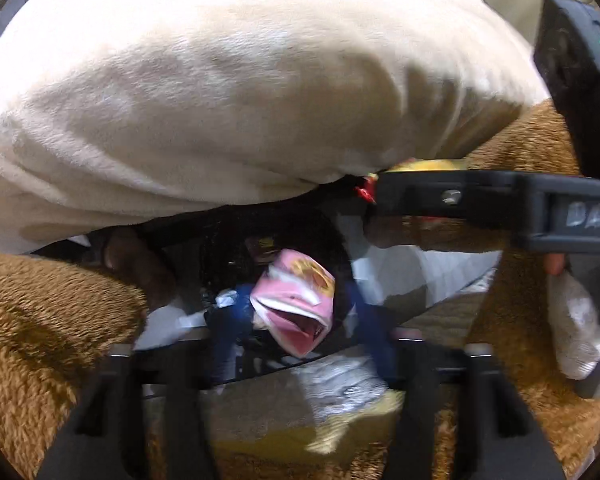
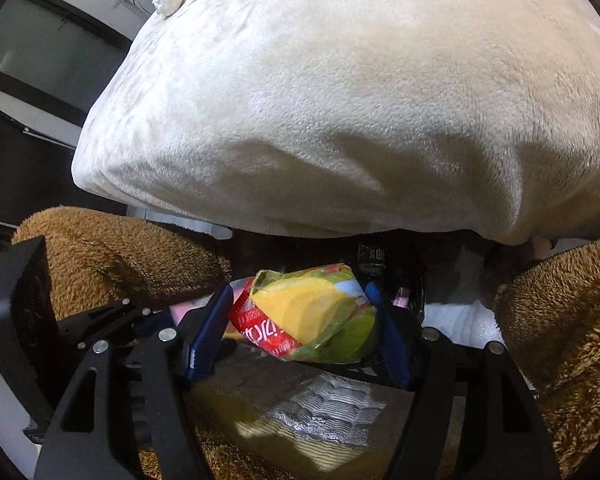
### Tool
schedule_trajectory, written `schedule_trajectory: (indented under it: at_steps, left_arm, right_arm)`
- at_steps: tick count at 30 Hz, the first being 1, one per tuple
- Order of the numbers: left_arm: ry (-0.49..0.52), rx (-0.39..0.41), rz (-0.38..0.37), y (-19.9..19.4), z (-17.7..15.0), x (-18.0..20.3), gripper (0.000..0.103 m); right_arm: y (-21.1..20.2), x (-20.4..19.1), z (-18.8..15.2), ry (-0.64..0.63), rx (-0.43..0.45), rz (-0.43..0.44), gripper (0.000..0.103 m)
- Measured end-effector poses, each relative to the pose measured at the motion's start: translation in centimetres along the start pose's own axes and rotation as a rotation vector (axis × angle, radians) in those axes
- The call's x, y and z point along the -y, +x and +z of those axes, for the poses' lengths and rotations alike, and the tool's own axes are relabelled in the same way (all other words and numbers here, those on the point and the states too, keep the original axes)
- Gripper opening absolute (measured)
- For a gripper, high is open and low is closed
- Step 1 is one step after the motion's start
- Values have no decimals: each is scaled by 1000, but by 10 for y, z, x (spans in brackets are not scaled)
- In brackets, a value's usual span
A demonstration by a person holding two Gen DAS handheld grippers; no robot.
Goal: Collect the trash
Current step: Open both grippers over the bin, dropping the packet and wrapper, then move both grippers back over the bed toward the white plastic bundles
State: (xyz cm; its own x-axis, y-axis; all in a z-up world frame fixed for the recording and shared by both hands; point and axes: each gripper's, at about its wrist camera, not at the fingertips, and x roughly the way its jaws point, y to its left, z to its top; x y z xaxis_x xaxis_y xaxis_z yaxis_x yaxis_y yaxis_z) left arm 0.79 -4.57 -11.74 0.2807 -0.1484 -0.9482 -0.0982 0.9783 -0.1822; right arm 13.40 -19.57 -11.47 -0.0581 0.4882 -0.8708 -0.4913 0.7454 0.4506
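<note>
Left gripper [image 1: 296, 320]: fingers parted about a pink snack wrapper [image 1: 294, 304]; contact cannot be told through the blur. Right gripper [image 2: 300, 320]: blue fingers [image 2: 208, 336] stand partly open on either side of a yellow-green snack bag [image 2: 312, 312], seemingly touching it. Both items hang over a dark bin bag [image 2: 404, 280] below the cream cushion [image 2: 340, 100]. Risk: a light wrapper, once freed, may drift past the opening onto the brown fleece [image 2: 120, 252].

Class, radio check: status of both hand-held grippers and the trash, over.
Left hand-held gripper open, pink wrapper loose between fingers. Right hand-held gripper: yellow-green packet between pads, grip unclear. Cream cushion overhangs black bag.
</note>
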Motion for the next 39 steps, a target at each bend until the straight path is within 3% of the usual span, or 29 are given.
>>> schedule_trajectory:
  at_steps: [6, 17, 27, 32, 34, 35, 37, 39]
  left_arm:
    - [-15, 12, -9, -3, 1, -1, 62]
    - [-9, 44, -26, -10, 0, -2, 62]
    - [-17, 90, -50, -20, 0, -1, 62]
    - [-32, 120, -64, -28, -1, -4, 75]
    - [-38, 134, -73, -33, -1, -5, 84]
    - [-43, 144, -79, -36, -1, -6, 90]
    - [-59, 162, -90, -39, 0, -9, 97]
    - [-75, 190, -103, -46, 0, -13, 97]
  right_arm:
    - [-3, 9, 1, 39, 6, 20, 78]
    - [-7, 5, -1, 12, 27, 27, 78]
    - [-26, 0, -4, -21, 98, 72, 80]
    - [-35, -6, -6, -59, 134, 56, 80]
    - [-39, -10, -7, -89, 152, 62, 89]
    - [-43, -13, -8, -106, 170, 66, 99]
    - [-52, -19, -9, -148, 215, 52, 99]
    - [-69, -26, -12, -192, 314, 30, 99]
